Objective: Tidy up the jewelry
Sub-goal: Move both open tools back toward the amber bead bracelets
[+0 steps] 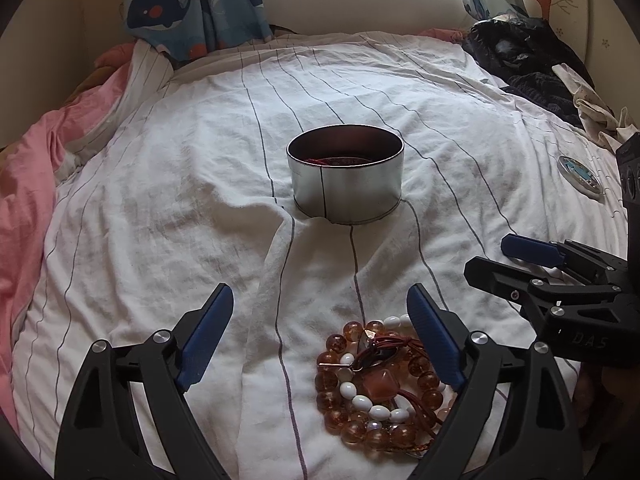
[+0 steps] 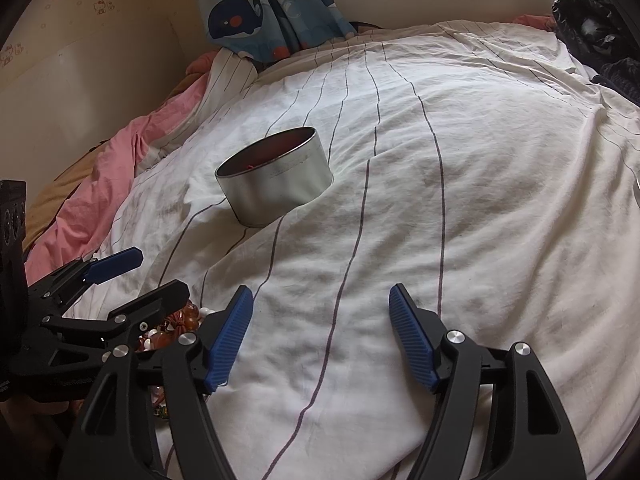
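While both grippers (image 1: 320, 322) (image 2: 321, 320) gape, striped bedsheet (image 1: 180, 200) spreads beneath whale curtains (image 1: 192, 4).

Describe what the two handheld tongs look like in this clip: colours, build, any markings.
Both the left tongs and right tongs are matte black angular frames with silver round screw heads, each finger faced with a ribbed blue pad. Seen from the left camera, the right tool's body carries faint raised lettering. No cables or sleeves visible.
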Tool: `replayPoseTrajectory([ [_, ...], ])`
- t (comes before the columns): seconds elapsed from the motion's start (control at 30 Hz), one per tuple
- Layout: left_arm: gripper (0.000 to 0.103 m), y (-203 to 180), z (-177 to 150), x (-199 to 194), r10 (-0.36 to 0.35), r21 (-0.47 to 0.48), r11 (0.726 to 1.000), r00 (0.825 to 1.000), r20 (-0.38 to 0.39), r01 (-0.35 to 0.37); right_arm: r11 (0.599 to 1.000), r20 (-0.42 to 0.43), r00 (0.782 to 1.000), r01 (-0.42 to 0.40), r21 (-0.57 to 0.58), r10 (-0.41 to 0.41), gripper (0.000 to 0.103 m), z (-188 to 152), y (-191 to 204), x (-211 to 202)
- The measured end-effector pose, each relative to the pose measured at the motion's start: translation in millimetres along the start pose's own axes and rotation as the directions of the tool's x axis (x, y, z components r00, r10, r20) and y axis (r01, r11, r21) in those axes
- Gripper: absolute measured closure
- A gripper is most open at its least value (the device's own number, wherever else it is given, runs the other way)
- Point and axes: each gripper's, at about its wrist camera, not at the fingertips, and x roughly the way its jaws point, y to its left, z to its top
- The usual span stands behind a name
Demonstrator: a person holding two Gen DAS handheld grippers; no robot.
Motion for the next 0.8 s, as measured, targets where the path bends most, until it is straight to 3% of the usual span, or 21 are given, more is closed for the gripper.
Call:
replayPoseTrajectory([
  [0.8, 0.015, -0.5, -1.3, 6.0, 0.008, 0.003, 1.0, 1.0, -0.012, -0.008, 1.0, -0.001, 1.0, 0.0, -0.001, 0.0, 0.031, 0.1, 0.7, 0.5],
])
